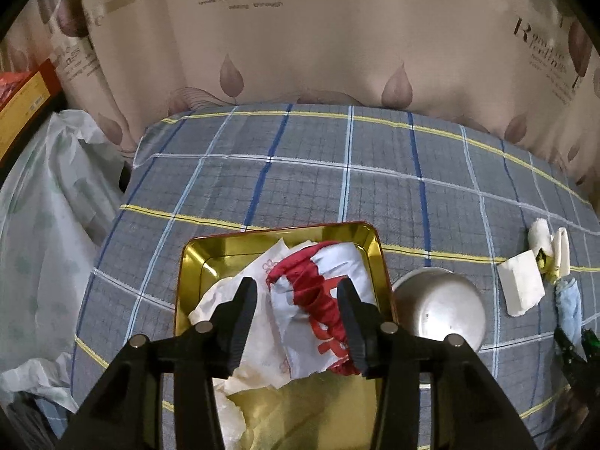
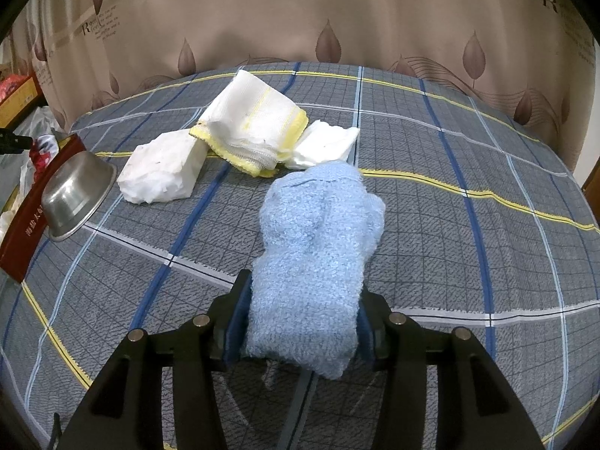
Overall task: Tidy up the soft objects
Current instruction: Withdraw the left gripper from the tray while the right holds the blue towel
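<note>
Towel [image 2: 315, 262], blue and fluffy, fills the lower centre, pinched between the right gripper's [image 2: 302, 322] jaws. Left gripper [image 1: 298, 322] jaws stand half open over a red-and-white bag [image 1: 322, 300], not pressing it.

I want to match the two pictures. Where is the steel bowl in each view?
Left wrist view: the steel bowl sits low and right of centre, upside down, touching the right side of the gold tin.
Right wrist view: the steel bowl is at the far left edge, leaning against the tin's red outer wall.
Shared landmark: the white foam block, lying on the checked cloth beside the bowl.
</note>
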The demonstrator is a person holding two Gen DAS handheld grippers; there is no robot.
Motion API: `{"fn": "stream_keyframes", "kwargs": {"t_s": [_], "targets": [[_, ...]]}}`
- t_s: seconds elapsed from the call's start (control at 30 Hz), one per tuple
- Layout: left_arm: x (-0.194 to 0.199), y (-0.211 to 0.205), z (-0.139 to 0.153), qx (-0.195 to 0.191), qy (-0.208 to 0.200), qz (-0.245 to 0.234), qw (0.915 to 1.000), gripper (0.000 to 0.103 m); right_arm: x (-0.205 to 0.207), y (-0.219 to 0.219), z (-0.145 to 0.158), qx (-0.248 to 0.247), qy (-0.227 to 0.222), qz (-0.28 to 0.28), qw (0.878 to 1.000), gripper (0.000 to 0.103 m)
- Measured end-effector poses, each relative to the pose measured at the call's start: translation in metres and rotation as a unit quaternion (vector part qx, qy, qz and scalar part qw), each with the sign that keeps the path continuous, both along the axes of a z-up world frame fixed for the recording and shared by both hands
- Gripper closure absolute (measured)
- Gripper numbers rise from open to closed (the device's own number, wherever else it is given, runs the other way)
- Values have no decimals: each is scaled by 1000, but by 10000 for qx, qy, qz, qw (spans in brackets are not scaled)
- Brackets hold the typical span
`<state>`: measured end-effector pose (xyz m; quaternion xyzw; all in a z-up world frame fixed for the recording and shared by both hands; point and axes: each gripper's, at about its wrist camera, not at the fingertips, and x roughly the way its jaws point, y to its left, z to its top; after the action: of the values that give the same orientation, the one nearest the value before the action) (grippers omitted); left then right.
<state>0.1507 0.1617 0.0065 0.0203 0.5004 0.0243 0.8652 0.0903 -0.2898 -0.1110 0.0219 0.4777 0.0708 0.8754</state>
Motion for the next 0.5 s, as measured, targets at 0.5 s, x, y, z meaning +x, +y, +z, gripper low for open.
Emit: {"fn": "stream_keyframes", "kwargs": {"t_s": [0.5], "targets": [[-65,32,43,561,-547,325,9964,58,0,-1,2,216,18,-11,9998,47]]}}
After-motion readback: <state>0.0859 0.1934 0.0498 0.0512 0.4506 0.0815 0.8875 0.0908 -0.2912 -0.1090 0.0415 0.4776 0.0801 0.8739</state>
